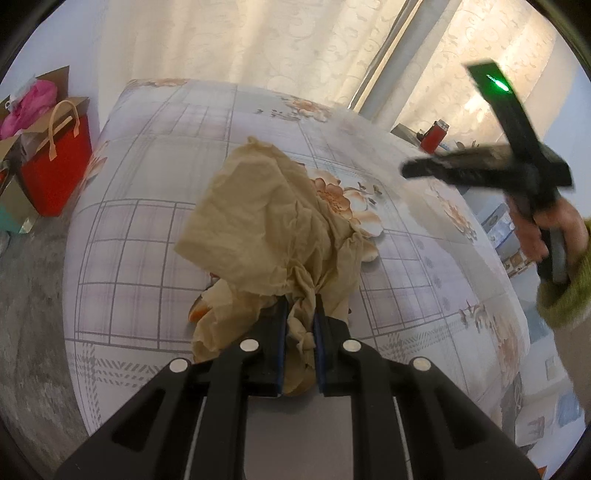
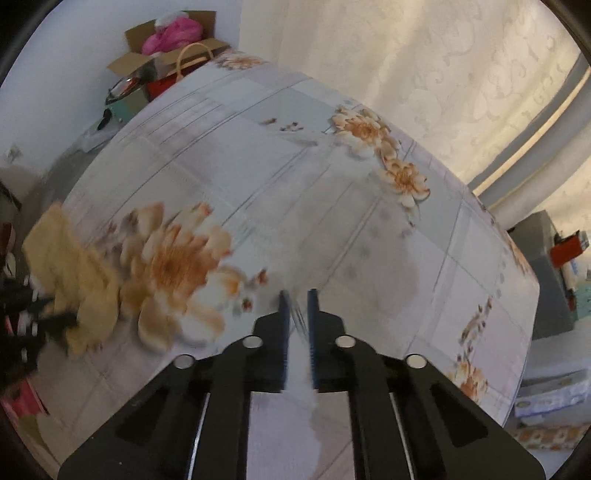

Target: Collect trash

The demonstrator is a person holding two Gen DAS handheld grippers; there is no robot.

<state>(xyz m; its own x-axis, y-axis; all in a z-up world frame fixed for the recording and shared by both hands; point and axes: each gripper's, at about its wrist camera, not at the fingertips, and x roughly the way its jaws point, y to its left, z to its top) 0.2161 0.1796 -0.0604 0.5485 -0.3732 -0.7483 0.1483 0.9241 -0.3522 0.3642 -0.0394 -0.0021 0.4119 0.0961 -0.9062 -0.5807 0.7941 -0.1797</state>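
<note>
Cardboard box (image 2: 147, 55), pink stuff (image 2: 173, 35) perhaps inside

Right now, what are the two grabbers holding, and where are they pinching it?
The left gripper pinches the tan crumpled bag by its bunched-up near end. The right gripper is shut; something whitish shows between its fingers, too blurry to name.

No text, label, brand or number can be read in either view; the red bag (image 1: 55, 166) beside the bed shows a plain face; the boxes (image 2: 550, 395) at the right edge of the right wrist view carry print too blurred to make out.
</note>
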